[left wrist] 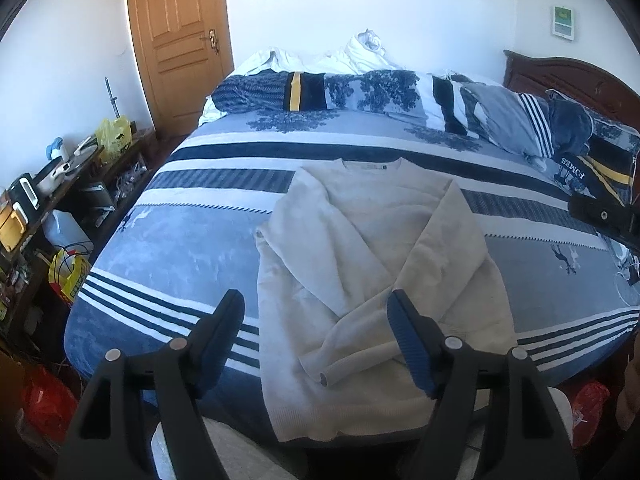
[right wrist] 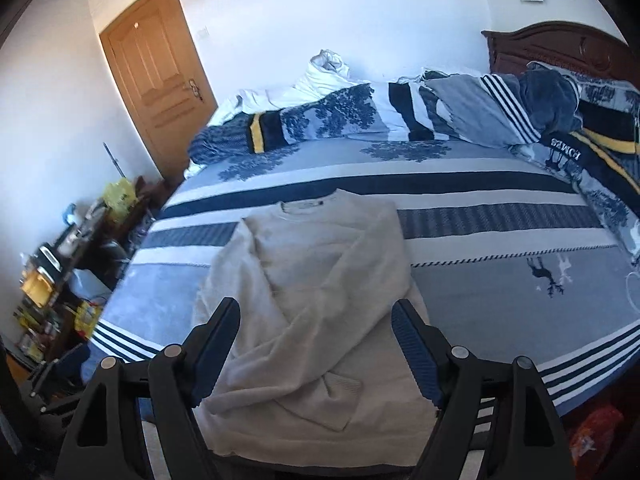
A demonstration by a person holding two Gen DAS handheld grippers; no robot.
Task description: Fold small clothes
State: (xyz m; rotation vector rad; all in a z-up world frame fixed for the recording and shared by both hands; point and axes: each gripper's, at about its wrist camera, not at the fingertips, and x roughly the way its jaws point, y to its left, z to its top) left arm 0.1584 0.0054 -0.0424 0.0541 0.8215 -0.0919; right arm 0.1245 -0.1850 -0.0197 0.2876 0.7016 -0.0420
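A cream knitted sweater (left wrist: 372,248) lies flat on the bed, collar at the far side, hem hanging over the near edge. Both sleeves are folded inward and cross over the body. It also shows in the right wrist view (right wrist: 320,280). My left gripper (left wrist: 316,312) is open and empty, hovering above the sweater's lower left part. My right gripper (right wrist: 316,324) is open and empty above the crossed sleeves near the hem. The right gripper's body shows at the right edge of the left wrist view (left wrist: 600,212).
The bed (left wrist: 168,248) has a blue, white and navy striped cover. A rolled duvet (left wrist: 360,88) and pillows lie along the far side by a dark wooden headboard (left wrist: 568,76). A cluttered shelf (left wrist: 60,184) stands left. A wooden door (left wrist: 180,28) is behind.
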